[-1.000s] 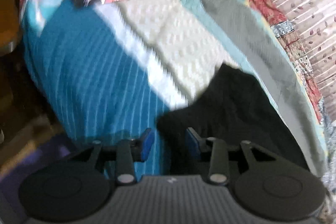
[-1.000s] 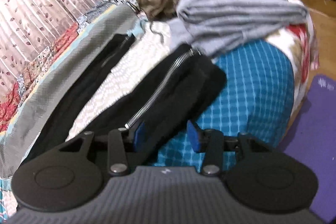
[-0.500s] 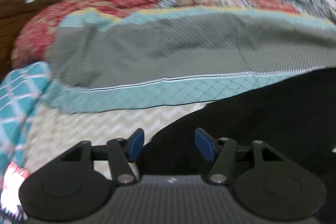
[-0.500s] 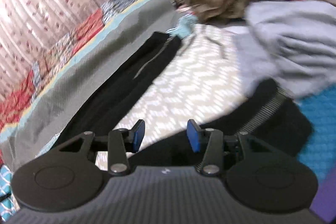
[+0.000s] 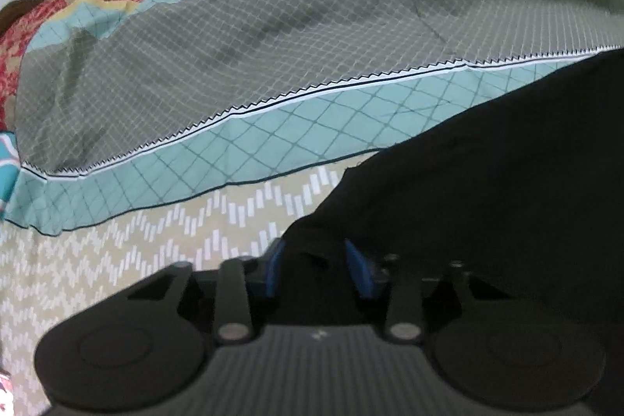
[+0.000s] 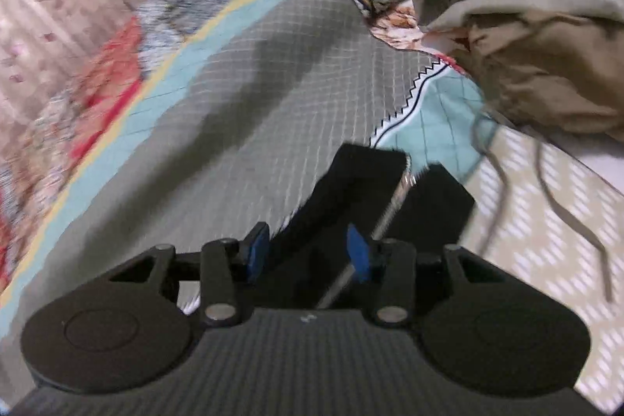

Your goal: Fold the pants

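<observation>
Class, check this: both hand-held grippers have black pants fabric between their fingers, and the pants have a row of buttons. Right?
Not quite. The right wrist view shows the black pants with a metal zipper, not buttons. Fabric does lie between the fingers of the left hand-held gripper and the right hand-held gripper.

Left gripper [image 5: 314, 266] body: I see one small pale mark at the middle of its ribbed top, too small for me to read as a letter or logo.
Right gripper [image 6: 308, 252] body: same kind of pale mark at the middle of its top, blurred, and I cannot read it.
Pants [image 5: 487, 190]: plain black from where I look; no tag or print shows.
Bedding: I find only patterns, chevrons on the sheet [image 5: 117, 260] and a diamond grid on the quilt [image 5: 273, 38]; no words or numbers.
</observation>
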`<state>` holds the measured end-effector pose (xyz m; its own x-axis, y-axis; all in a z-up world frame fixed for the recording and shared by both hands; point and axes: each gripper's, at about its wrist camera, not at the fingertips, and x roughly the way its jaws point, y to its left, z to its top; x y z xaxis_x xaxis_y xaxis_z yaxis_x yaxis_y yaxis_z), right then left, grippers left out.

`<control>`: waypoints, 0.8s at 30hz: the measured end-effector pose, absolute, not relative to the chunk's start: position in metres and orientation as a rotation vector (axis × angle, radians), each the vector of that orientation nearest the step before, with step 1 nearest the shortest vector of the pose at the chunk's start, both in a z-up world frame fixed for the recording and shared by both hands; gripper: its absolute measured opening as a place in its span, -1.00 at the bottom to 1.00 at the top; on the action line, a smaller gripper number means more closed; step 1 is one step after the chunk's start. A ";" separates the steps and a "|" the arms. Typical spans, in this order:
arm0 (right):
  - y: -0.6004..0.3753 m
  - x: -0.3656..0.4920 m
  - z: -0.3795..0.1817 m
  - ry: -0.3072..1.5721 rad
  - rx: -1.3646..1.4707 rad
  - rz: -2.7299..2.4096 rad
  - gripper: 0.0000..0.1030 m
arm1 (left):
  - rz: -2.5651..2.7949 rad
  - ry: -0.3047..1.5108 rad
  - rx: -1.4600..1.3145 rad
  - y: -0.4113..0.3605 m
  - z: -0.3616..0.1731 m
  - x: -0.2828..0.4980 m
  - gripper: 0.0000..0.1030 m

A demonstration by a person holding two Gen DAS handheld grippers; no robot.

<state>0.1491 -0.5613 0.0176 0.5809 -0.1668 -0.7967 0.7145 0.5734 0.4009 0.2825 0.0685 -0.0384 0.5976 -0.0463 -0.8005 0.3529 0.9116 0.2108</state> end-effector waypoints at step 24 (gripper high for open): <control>-0.543 -0.035 0.067 0.572 0.913 -0.542 -0.89 | -0.246 0.587 0.223 0.119 0.072 0.085 -0.77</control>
<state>-0.0351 -0.5433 0.0675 0.7254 -0.1889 -0.6619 0.6508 0.5015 0.5701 0.0850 0.1188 0.0723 0.8048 -0.1649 -0.5702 0.2907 0.9470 0.1365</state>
